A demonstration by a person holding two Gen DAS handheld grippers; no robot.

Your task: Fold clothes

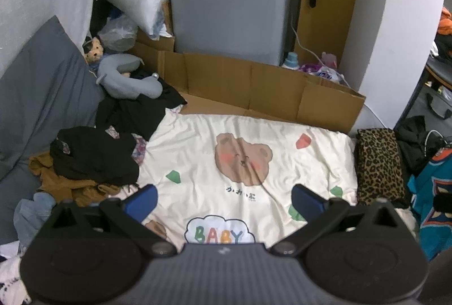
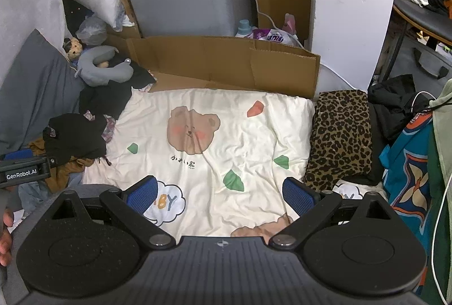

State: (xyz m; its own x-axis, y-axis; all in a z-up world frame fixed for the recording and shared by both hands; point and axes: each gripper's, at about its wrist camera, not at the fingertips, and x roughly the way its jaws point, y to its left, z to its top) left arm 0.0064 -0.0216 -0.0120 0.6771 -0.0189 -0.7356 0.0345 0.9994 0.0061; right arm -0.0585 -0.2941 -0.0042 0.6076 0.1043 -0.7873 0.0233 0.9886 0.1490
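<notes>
Left claw (image 1: 224,201): jaws spread wide, nothing between the blue ribbed pads (image 1: 142,201). It hovers over the near edge of the quilt (image 1: 197,152), above the "BABY" cloud print (image 1: 219,231).

Right claw (image 2: 220,196): jaws likewise spread, empty, over the same quilt, set a little to the right of the left one. The left claw's body shows at the left edge of the right wrist view, beside the pile.

Key relation: the unfolded pile (image 1: 93,155) lies to the left of both claws, on the quilt's left border. The left claw is the nearer; judged the natural one to reach first. The pile has no clear long axis, being a heap; it stretches roughly from near to far along the quilt edge.

Materials: top of the pile is black, matte, limp cloth; under it mustard-brown fabric (image 1: 60,183), and pale blue denim (image 1: 32,209) nearest the camera. All crumpled, edges hidden, so a seam or hem must be found before lifting.

To the right, a leopard-print piece (image 1: 380,166) lies already folded into a neat rectangle, long axis running away from the claws. Beyond it, a teal jersey (image 1: 432,200).

Quilt: cream, soft, lightly wrinkled, bear print in the centre. The centre is free, judged to serve as the folding surface.
</notes>
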